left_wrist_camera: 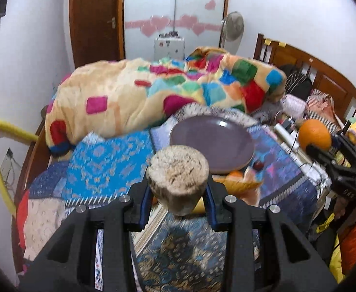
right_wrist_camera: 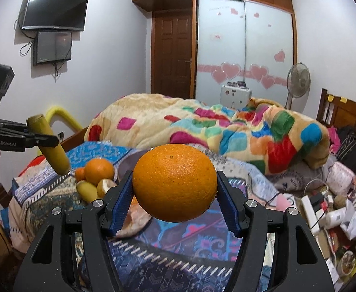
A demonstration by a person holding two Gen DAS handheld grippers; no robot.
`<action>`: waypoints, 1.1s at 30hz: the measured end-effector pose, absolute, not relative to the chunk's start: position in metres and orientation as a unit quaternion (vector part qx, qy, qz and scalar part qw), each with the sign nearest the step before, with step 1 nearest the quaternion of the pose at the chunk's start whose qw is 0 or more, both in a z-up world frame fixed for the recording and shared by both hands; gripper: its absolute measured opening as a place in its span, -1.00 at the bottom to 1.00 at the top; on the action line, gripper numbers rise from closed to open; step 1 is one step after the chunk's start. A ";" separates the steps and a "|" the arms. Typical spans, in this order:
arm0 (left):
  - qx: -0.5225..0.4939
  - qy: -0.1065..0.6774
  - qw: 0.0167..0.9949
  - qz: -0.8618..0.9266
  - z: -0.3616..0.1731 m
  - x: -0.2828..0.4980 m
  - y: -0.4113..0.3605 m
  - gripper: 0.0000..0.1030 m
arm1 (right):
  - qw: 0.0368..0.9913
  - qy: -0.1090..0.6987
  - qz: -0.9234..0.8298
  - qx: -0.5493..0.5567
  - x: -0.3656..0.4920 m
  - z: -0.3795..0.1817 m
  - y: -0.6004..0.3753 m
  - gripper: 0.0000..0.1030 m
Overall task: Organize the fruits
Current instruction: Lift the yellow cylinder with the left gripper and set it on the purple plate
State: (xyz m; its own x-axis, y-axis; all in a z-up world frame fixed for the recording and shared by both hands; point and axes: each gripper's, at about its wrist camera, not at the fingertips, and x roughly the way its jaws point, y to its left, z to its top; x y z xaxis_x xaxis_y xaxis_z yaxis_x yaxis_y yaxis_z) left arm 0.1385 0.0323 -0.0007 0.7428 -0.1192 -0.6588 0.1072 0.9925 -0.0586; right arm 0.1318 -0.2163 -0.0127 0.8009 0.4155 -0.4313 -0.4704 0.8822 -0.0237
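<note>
Your left gripper (left_wrist_camera: 178, 192) pinches a yellow banana (left_wrist_camera: 177, 179) at mid-length, cut end toward the lens, so it hangs clear of the patterned blue bedspread (left_wrist_camera: 109, 160). Your right gripper (right_wrist_camera: 175, 189) squeezes a large round orange (right_wrist_camera: 174, 182) across its widest part, a sound hold on a smooth sphere. The empty purple plate (left_wrist_camera: 212, 143) sits at twelve o'clock from the banana, likely where both belong. Loose oranges and a banana (right_wrist_camera: 94, 178) wait at ten o'clock from the right gripper.
</note>
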 end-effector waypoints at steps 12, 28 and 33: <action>-0.002 0.345 0.934 -0.089 0.000 0.184 0.003 -0.29 | 0.949 0.209 0.226 -0.071 0.166 -0.016 -0.206 0.20; -0.007 0.383 0.919 -0.094 -0.040 0.256 -0.007 -0.29 | 0.937 0.256 0.223 -0.082 0.236 -0.049 -0.192 0.20; -0.011 0.404 0.910 -0.090 -0.054 0.277 -0.003 -0.29 | 0.927 0.281 0.229 -0.092 0.253 -0.059 -0.186 0.20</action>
State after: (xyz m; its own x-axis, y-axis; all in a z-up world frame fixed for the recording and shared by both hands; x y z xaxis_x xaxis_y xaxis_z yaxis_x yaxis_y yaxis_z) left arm 0.2767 -0.0035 -0.0542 0.6569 -0.1729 -0.7339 0.1554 0.9835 -0.0927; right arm 0.2530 -0.1861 -0.0595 0.7375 0.3721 -0.5635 -0.4759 0.8785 -0.0428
